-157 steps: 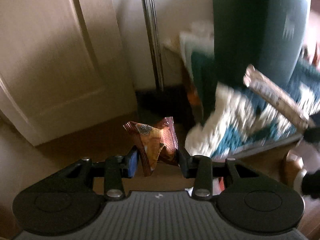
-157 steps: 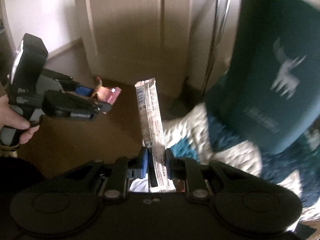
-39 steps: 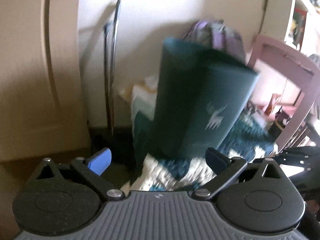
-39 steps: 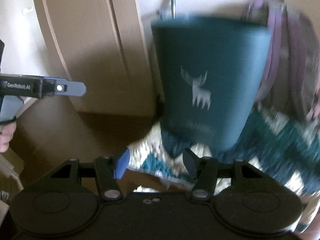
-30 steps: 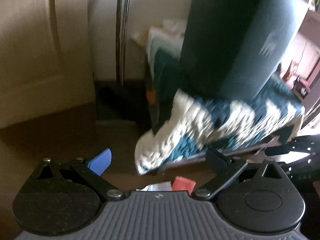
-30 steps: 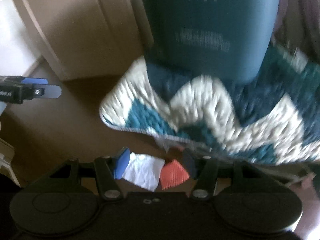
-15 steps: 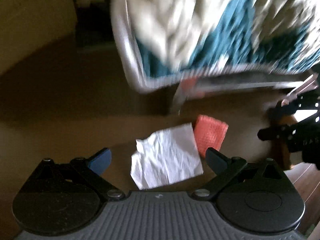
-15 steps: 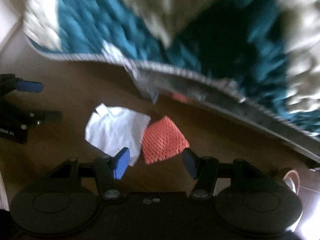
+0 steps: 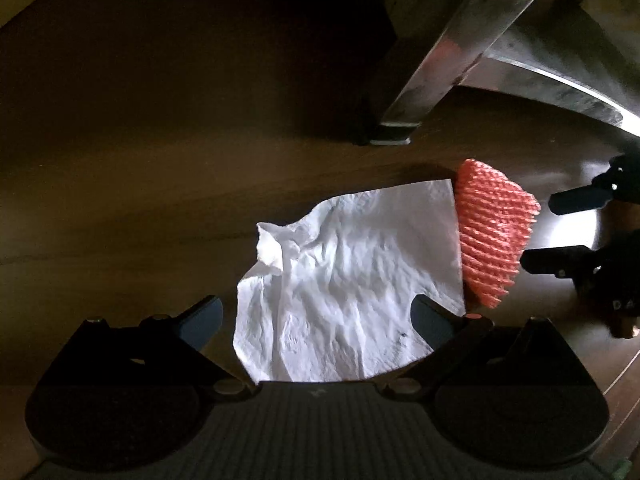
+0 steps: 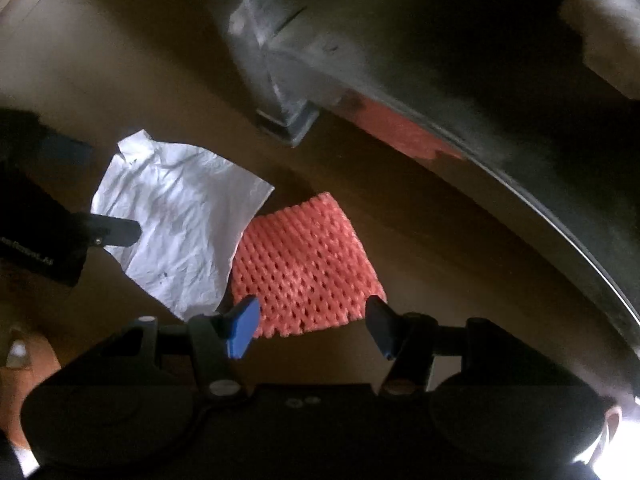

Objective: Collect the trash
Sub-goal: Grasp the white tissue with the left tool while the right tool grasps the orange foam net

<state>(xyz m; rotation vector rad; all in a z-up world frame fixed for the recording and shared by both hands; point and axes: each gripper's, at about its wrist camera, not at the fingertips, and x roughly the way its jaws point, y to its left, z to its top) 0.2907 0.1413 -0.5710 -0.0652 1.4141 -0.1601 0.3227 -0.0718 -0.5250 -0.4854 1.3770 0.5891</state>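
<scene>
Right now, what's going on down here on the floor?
A person holding a gripper in each hand is picking up trash. The left gripper is open over a crumpled white napkin, and the right gripper is open over an orange foam net. Both pieces lie side by side on the brown floor, edges meeting, near a metal furniture leg. Neither piece is gripped yet.

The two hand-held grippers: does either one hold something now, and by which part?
Nothing is held. The left hand-held gripper is open over the white tissue, and the right hand-held gripper is open over the orange foam net.
</scene>
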